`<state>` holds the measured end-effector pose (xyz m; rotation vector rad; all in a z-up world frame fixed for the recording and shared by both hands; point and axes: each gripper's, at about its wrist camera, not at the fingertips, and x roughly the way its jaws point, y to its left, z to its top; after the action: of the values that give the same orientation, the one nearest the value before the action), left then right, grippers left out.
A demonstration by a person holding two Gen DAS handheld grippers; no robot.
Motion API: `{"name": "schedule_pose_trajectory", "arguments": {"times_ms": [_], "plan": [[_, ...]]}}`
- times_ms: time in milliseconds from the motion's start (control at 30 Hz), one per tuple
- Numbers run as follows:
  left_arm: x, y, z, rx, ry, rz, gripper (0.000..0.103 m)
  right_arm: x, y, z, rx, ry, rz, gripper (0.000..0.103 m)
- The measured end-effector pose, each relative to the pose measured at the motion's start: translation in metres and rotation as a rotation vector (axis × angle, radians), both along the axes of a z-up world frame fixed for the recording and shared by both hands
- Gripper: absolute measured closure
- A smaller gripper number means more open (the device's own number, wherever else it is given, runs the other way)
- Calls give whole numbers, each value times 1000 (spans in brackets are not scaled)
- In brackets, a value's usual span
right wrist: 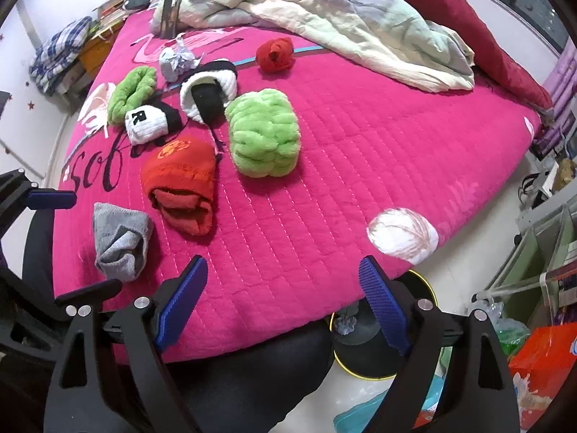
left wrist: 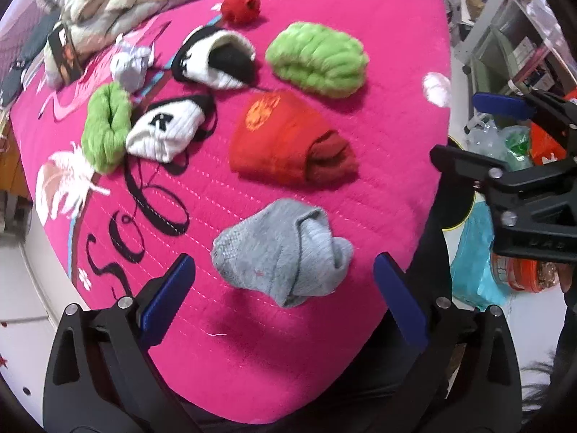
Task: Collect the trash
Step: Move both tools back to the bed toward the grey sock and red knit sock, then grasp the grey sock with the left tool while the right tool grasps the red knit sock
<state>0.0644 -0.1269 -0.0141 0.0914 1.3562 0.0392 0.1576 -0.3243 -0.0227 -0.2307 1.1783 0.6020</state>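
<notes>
A crumpled pale paper wad (left wrist: 129,65) lies far back on the pink bedspread (left wrist: 378,83); it also shows in the right wrist view (right wrist: 175,60). My left gripper (left wrist: 285,299) is open and empty, its blue pads either side of a rolled grey sock (left wrist: 281,249) near the bed's front edge. My right gripper (right wrist: 283,301) is open and empty above the front edge of the bedspread (right wrist: 360,151); it also shows at the right in the left wrist view (left wrist: 479,130). The grey sock (right wrist: 120,241) lies to its left.
Rolled socks cover the bed: red-orange (left wrist: 292,140), two green (left wrist: 317,59) (left wrist: 106,126), two black-and-white (left wrist: 216,59), a red ball (left wrist: 239,6). A crumpled duvet (right wrist: 324,11) lies at the back. A round bin (right wrist: 364,339) with trash and plastic bags (right wrist: 541,357) stand on the floor at right.
</notes>
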Motion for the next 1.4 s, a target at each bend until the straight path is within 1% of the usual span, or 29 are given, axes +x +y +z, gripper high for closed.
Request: {"name": "schedule_pose_trajectory", "arguments": {"times_ms": [133, 300, 333, 367, 400, 433, 467, 500, 567, 600, 667, 733, 800, 933, 967, 1033, 1067, 1100, 1133, 1167, 1200, 1333, 1400], "plan": [[4, 2, -13, 20, 18, 22, 6, 1, 3, -2, 1, 5, 11, 19], [11, 10, -36, 50, 45, 46, 6, -1, 13, -5, 3, 15, 34, 19], [12, 11, -39, 61, 45, 46, 11, -2, 16, -6, 3, 18, 39, 19], [12, 16, -41, 76, 33, 45, 29, -3, 19, -7, 5, 22, 47, 19], [12, 22, -41, 75, 29, 53, 36, -4, 23, -7, 7, 26, 56, 19], [12, 29, -40, 40, 31, 70, 40, -5, 29, -8, 10, 27, 71, 19], [11, 35, -37, 11, 30, 85, 48, -6, 36, -8, 11, 26, 87, 19], [11, 41, -35, -5, 28, 93, 51, -7, 40, -9, 12, 26, 95, 19], [9, 48, -29, -34, 23, 101, 63, -7, 53, -13, 18, 37, 114, 19], [8, 51, -28, -32, 21, 104, 64, -6, 59, -15, 23, 45, 125, 20], [6, 59, -26, -26, 19, 117, 65, -5, 72, -19, 32, 58, 146, 21], [6, 71, -26, -40, 23, 130, 65, -2, 83, -24, 34, 68, 151, 22], [7, 79, -28, -62, 31, 141, 65, 3, 94, -29, 44, 92, 155, 26], [7, 88, -28, -67, 33, 135, 65, 7, 113, -40, 49, 120, 168, 32], [6, 89, -28, -68, 34, 139, 65, 8, 118, -44, 41, 123, 170, 37], [8, 93, -29, -82, 36, 147, 65, 10, 123, -49, 26, 110, 166, 39], [8, 92, -29, -82, 37, 148, 65, 11, 123, -49, 26, 102, 163, 41], [7, 91, -29, -79, 38, 148, 65, 10, 122, -46, 23, 86, 159, 50], [7, 92, -28, -76, 38, 146, 65, 9, 121, -44, 23, 76, 162, 56], [6, 90, -26, -70, 36, 141, 65, 8, 119, -41, 26, 72, 159, 67], [5, 88, -25, -65, 33, 137, 65, 7, 115, -37, 33, 73, 154, 71], [6, 70, -15, -53, 21, 115, 65, -3, 95, -23, 57, 70, 135, 73], [5, 58, -8, -43, 8, 86, 65, -11, 82, -16, 71, 64, 125, 73]]}}
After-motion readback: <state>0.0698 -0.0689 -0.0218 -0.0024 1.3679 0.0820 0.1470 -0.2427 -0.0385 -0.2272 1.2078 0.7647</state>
